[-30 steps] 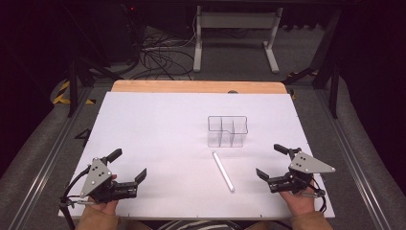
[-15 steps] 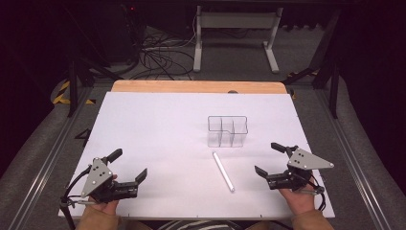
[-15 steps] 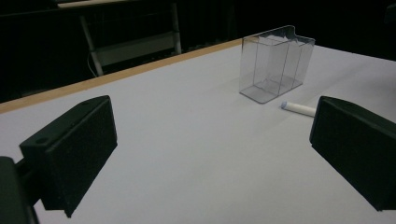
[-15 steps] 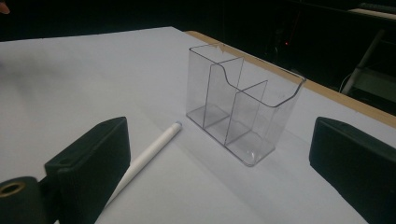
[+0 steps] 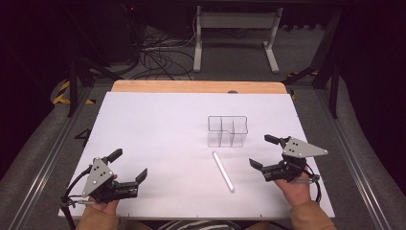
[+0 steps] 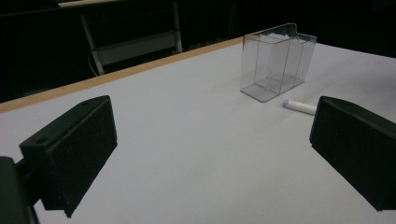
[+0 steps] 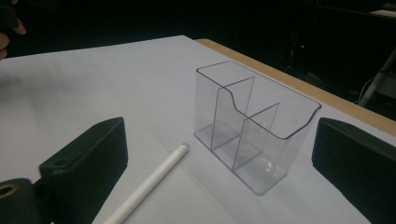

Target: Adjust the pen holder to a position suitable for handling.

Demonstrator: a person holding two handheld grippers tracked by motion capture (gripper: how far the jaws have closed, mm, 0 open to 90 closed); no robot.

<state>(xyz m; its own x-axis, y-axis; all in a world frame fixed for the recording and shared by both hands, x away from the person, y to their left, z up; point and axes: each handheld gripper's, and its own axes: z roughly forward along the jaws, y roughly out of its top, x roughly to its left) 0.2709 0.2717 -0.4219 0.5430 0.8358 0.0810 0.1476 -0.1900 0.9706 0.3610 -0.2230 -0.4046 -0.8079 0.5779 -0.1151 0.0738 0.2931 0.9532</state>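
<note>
We hold both the left gripper [image 5: 128, 165] and the right gripper [image 5: 263, 151] wide open and empty. The white pen [image 7: 154, 183] lies ahead between the right jaws, just beside the clear organizer [image 7: 254, 123]. A careless reach could roll it away or knock the light organizer.

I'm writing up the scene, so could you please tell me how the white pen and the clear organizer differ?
The white pen is opaque and slim; the clear organizer is see-through and boxy, with dividers inside. The pen lies flat on the table, while the organizer stands upright. The pen is nearer the person; the organizer sits just beyond its far tip, apart from it. Both rest untouched, and the organizer's compartments look empty.
</note>
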